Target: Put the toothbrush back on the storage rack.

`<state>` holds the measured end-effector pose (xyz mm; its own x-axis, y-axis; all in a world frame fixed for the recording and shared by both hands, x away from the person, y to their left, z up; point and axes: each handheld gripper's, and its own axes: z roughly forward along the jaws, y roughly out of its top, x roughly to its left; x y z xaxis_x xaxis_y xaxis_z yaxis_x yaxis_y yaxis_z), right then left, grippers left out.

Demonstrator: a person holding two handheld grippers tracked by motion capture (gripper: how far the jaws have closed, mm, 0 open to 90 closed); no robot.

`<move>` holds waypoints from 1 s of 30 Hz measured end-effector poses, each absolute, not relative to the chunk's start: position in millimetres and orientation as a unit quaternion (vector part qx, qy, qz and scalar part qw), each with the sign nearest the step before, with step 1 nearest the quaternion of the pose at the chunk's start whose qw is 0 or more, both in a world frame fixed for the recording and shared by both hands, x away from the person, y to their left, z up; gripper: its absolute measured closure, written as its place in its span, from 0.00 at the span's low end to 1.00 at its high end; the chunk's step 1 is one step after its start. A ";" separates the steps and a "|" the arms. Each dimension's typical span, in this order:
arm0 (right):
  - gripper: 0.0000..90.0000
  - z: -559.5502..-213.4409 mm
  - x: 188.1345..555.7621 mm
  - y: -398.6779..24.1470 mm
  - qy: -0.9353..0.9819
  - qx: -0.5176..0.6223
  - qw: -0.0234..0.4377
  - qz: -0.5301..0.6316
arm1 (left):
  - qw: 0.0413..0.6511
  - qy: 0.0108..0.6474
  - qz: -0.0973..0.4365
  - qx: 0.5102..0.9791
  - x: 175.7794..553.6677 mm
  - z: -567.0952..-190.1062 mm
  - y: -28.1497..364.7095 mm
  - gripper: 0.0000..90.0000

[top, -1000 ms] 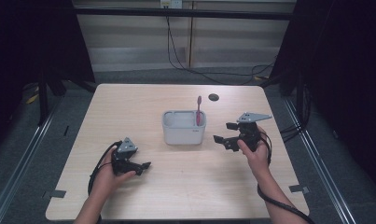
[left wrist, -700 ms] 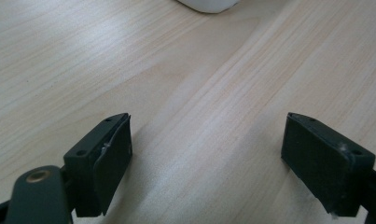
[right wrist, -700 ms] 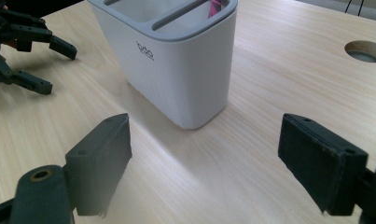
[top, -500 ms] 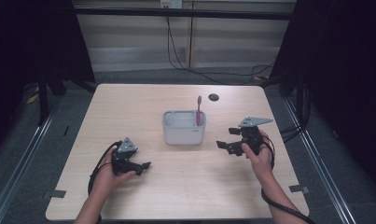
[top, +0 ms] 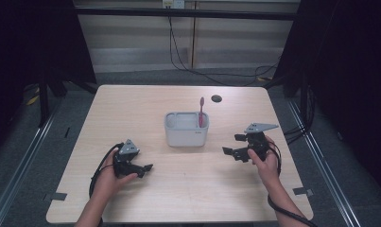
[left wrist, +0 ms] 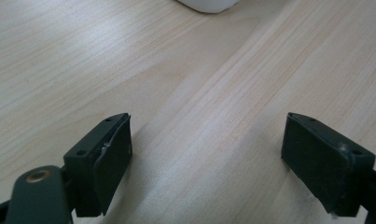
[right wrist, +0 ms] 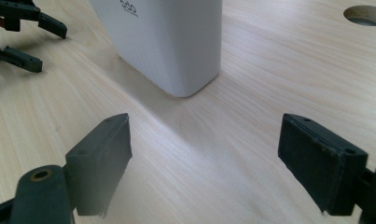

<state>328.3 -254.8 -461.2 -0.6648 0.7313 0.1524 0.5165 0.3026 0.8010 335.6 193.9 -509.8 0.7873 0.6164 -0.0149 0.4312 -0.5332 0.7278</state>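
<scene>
A white rectangular holder (top: 186, 128) stands at the middle of the wooden table (top: 131, 104), with a pink toothbrush (top: 201, 112) upright in its right compartment. My left gripper (top: 145, 168) rests low on the table, front left of the holder, open with nothing between its jaws (left wrist: 206, 154). My right gripper (top: 231, 144) is held to the right of the holder, open and empty (right wrist: 204, 154). Its own view faces the holder's near corner (right wrist: 171, 42) and shows the left gripper (right wrist: 22, 32) farther off.
A round cable hole (top: 216, 98) lies in the table behind the holder, also in the right gripper view as a hole (right wrist: 365, 14). Bare wood (left wrist: 129, 56) spreads around both grippers. Dark floor and metal rails (top: 18, 170) flank the table.
My right gripper has drawn back from the holder, toward the right and the near edge, and stays open. The left gripper has not moved.
</scene>
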 end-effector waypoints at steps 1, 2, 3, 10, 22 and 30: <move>0.19 -462.1 327.9 -255.2 0.796 0.394 0.121 0.443 | 0.378 0.303 0.122 0.866 335.4 -509.9 193.7 0.18; 0.19 -462.9 327.9 -256.1 0.798 0.391 0.121 0.442 | 0.377 0.302 0.123 0.867 335.6 -509.8 193.9 0.18; 0.19 -464.0 327.5 -256.5 0.798 0.394 0.118 0.442 | 0.378 0.304 0.121 0.866 335.4 -509.9 193.7 0.18; 0.20 -473.1 325.7 -258.7 0.803 0.398 0.112 0.430 | 0.377 0.303 0.122 0.867 335.5 -509.8 193.8 0.18; 0.20 -489.8 326.0 -264.1 0.815 0.411 0.109 0.394 | 0.378 0.304 0.121 0.866 335.4 -509.9 193.7 0.18; 0.20 -499.0 326.1 -262.9 0.826 0.410 0.104 0.374 | 0.378 0.304 0.121 0.866 335.4 -510.0 193.7 0.18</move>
<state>326.1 -262.9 -499.0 -0.6425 0.7544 0.1345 0.5988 0.3848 0.7024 335.4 193.7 -510.0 0.7862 0.6176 -0.0198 0.4346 -0.5299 0.7283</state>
